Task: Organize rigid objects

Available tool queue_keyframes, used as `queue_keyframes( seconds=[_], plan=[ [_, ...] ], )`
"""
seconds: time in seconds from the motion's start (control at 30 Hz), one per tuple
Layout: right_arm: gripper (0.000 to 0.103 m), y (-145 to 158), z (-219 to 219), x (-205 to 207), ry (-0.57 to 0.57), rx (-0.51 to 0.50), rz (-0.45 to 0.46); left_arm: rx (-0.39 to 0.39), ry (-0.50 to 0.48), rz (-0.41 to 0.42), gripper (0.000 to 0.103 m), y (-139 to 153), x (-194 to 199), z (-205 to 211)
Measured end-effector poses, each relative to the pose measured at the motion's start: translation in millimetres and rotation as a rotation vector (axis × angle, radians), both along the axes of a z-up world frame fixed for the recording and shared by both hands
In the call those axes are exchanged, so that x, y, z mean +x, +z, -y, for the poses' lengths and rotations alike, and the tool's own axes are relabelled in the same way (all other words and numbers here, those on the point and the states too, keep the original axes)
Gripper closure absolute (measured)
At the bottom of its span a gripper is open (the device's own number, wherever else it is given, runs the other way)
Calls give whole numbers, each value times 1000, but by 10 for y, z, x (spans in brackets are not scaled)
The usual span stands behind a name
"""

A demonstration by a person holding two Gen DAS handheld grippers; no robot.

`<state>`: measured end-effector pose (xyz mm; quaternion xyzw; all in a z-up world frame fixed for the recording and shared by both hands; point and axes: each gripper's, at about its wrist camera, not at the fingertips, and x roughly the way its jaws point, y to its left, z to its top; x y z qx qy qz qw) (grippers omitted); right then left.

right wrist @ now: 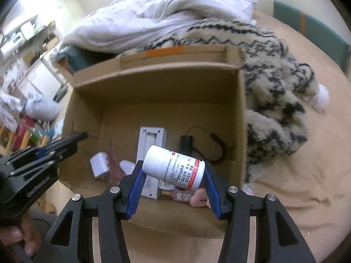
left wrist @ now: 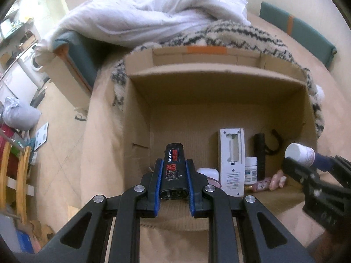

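My left gripper [left wrist: 174, 162] is shut on a black cylinder with red and white lettering [left wrist: 173, 171], held over the left part of an open cardboard box [left wrist: 215, 76]. My right gripper [right wrist: 174, 166] is shut on a white pill bottle with a red band [right wrist: 175, 168], lying crosswise between the blue pads above the box [right wrist: 158, 76]. On the box floor lie a white remote, back side up [right wrist: 151, 138], a black device with a strap [right wrist: 186, 142], a white plug [right wrist: 99, 164], a small white bottle [left wrist: 251, 171] and a pink item [right wrist: 182, 196]. The left gripper [right wrist: 72, 141] shows at the left of the right wrist view.
The box rests on a bed with a beige sheet [right wrist: 296, 175]. A fuzzy black-striped blanket [right wrist: 274, 87] lies against its right and far sides, with a white duvet [right wrist: 153, 17] behind. A teal cushion [left wrist: 307, 32] is at the far right. A hand [right wrist: 19, 239] grips the left tool. Floor clutter sits left [left wrist: 19, 114].
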<state>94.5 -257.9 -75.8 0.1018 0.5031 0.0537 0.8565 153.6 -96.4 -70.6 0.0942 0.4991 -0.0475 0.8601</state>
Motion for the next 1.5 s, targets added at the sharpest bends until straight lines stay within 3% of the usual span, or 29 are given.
queue_keyframes(
  seconds=[0.3, 0.43, 0.47, 0.53, 0.57, 0.6, 0.77, 0.9, 1.07, 1.3, 1.33, 1.4, 1.5],
  plan=[
    [49, -169, -16, -7, 0, 30, -78, 20, -15, -45, 86, -339, 123, 1],
    [39, -145, 55, -4, -28, 84, -74, 22, -19, -59, 85, -357, 109, -19],
    [35, -114, 77, -14, -37, 99, -62, 25, -30, -46, 83, -332, 89, -14],
    [14, -35, 114, -38, -60, 126, -30, 27, -38, -28, 66, -276, 50, -11],
    [8, 16, 141, -62, -69, 154, -4, 25, -39, -24, 49, -251, 34, -17],
    [0, 55, 160, -84, -75, 176, 18, 22, -41, -10, 44, -208, 8, -24],
    [0, 182, 242, -205, -124, 217, 75, 15, -50, 27, 38, -5, -140, -59],
    [0, 187, 279, -304, -135, 236, 51, 3, -54, 75, 38, 161, -388, -154],
    [0, 208, 197, -470, -84, 177, 37, 32, -40, 97, 38, 333, -692, -343],
    [0, 204, 68, -782, -60, 125, -9, -51, 82, 67, 38, 487, -999, -936],
    [0, 235, 42, -831, -53, 103, -1, -65, 100, 59, 37, 492, -1017, -1004],
    [0, 344, 15, -954, -50, 69, 43, -82, 119, 68, 26, 513, -1058, -1096],
    [0, 522, 1, -1142, -71, 8, 147, -84, 137, 133, 20, 605, -1145, -1149]
  ],
)
